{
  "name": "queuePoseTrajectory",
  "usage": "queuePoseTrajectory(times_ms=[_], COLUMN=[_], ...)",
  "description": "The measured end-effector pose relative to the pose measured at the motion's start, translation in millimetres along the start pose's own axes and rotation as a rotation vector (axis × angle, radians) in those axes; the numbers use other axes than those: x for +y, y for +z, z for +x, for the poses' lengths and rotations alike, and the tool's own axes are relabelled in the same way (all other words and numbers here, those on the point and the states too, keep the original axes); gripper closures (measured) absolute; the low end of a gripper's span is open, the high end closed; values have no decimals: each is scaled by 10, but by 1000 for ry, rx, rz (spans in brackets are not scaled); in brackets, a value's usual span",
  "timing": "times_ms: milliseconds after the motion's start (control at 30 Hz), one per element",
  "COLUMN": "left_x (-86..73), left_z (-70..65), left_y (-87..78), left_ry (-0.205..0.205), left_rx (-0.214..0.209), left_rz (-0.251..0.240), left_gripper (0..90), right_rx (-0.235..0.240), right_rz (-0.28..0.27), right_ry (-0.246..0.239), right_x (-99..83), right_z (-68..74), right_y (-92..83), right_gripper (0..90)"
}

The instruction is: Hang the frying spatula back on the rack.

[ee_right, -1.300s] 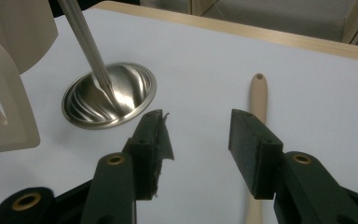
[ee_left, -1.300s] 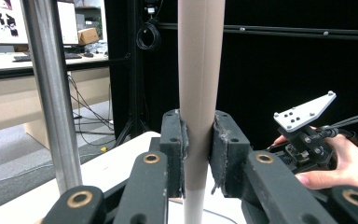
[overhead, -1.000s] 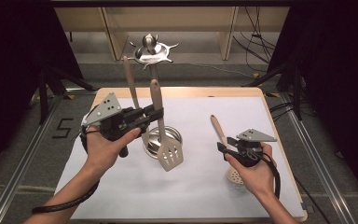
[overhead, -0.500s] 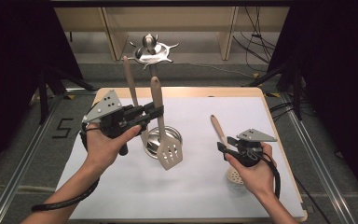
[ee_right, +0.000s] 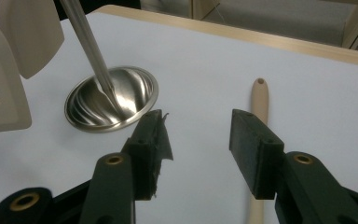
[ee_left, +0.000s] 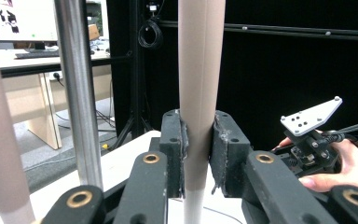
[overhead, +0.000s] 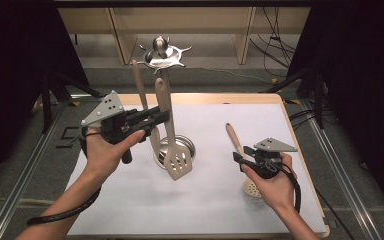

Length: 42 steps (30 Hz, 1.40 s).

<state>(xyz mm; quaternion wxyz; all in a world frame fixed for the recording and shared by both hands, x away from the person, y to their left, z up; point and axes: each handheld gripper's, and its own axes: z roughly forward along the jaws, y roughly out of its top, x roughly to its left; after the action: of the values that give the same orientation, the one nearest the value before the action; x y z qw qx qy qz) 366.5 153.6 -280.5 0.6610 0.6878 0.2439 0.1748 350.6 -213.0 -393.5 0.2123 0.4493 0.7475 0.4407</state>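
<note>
My left gripper (overhead: 164, 116) is shut on the wooden handle of a slotted spatula (overhead: 178, 161). It holds the spatula upright beside the metal pole of a utensil stand (overhead: 163, 55). In the left gripper view the pads (ee_left: 175, 149) press on both sides of that handle (ee_left: 200, 70), with the pole (ee_left: 77, 93) just to the left. A second pale utensil (overhead: 140, 87) hangs on the stand. My right gripper (overhead: 240, 156) is open and low over the white sheet. Its jaws (ee_right: 198, 140) stand apart beside the wooden handle (ee_right: 259, 100) of a skimmer (overhead: 251, 189) lying flat.
The stand's round steel base (ee_right: 112, 98) sits mid-table on a white sheet (overhead: 215, 215) that covers a wooden board (overhead: 215, 97). The spatula head (ee_right: 0, 98) and another utensil head (ee_right: 30, 32) hang near the base. Dark curtains and metal rails flank the table.
The left gripper has shifted the spatula slightly up and to the left. The right gripper has not moved.
</note>
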Motion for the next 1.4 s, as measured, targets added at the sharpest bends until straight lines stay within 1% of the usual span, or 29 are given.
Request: queuePoseTrajectory(times_ms=[67, 100, 133, 167, 200, 233, 267, 433, 500, 567, 633, 667, 700, 767, 833, 867, 933, 967, 1000, 1033, 1100, 1133, 1200, 1233, 1267, 1300, 1333, 1400], left_x=[9, 15, 20, 26, 30, 32, 35, 46, 52, 60, 69, 75, 78, 83, 86, 87, 85, 83, 80, 78, 68, 64, 57, 53, 48, 44, 40, 32], left_z=[25, 43, 57, 73, 81, 85, 89, 101, 105, 114, 123, 132, 137, 145, 152, 158, 166, 174, 180, 186, 201, 206, 215, 222, 229, 237, 242, 251], left_y=[-7, -10, -11, -13, -13, -14, -14, -12, -10, -9, -10, -9, -7, -5, -3, -3, -1, -3, -4, -5, -8, -6, -10, -9, -9, -8, -9, -10], left_ry=[-6, -9, -7, -8, -9, -10, -8, -12, -14, -12, -14, -16, -21, -25, -27, -28, -38, -41, -46, -50, -62, -65, -74, -82, -99, -106, -112, -123], left_rx=[-5, -8, -10, -10, -10, -11, -12, -26, -28, -32, -34, -37, -38, -40, -43, -46, -49, -50, -50, -52, -57, -61, -67, -73, -78, -84, -85, -88], left_rz=[3, 5, 6, 8, 8, 7, 9, 10, 9, 12, 12, 12, 11, 13, 11, 12, 9, 11, 11, 9, 7, 2, 2, -2, -6, -10, -12, -17], left_gripper=[754, 754, 754, 754, 754, 754, 754, 754, 754, 753, 753, 753, 753, 753, 753, 753, 753, 752, 752, 752, 752, 751, 750, 749, 748, 746, 744, 740], right_rx=[3, 3, 2, -3, -8, -3, -13, -13, -5, -6, -8, -10, -12, -4, -6, 0, 1, -3, -3, -1, -6, 3, 2, 3, 0, -1, -2, -4], right_rz=[1, -10, -9, 7, -14, -9, -11, -11, -4, -3, -21, -14, -10, -3, -21, -17, -11, -7, -7, -3, -5, -4, -5, -4, -5, -9, -8, -1], right_ry=[6, 25, 27, 32, 20, 27, -11, -11, 5, 28, 25, 24, 1, 23, 8, 5, 8, -2, -1, 11, 4, 14, 14, 13, 7, -3, -2, 16], right_x=[3, -7, -4, 3, 1, 2, 6, 5, 7, 7, 7, 9, 15, 15, 8, 10, 14, 13, 14, 18, 19, 19, 18, 18, 16, 12, 13, 16], right_z=[5, 22, 23, 27, 18, 21, -7, -7, 4, 24, 20, 18, -1, 13, 3, -2, -1, -9, -8, -1, -5, 1, 0, -1, -5, -11, -9, 5], right_y=[-1, 9, 7, -12, 1, -2, -5, -8, -9, -20, -9, -15, -21, -24, -10, -9, -15, -20, -21, -27, -29, -30, -30, -30, -25, -18, -20, -30], right_gripper=[550, 549, 549, 550, 550, 549, 550, 550, 550, 550, 550, 550, 550, 550, 550, 550, 549, 550, 550, 550, 550, 550, 550, 550, 550, 550, 550, 550])
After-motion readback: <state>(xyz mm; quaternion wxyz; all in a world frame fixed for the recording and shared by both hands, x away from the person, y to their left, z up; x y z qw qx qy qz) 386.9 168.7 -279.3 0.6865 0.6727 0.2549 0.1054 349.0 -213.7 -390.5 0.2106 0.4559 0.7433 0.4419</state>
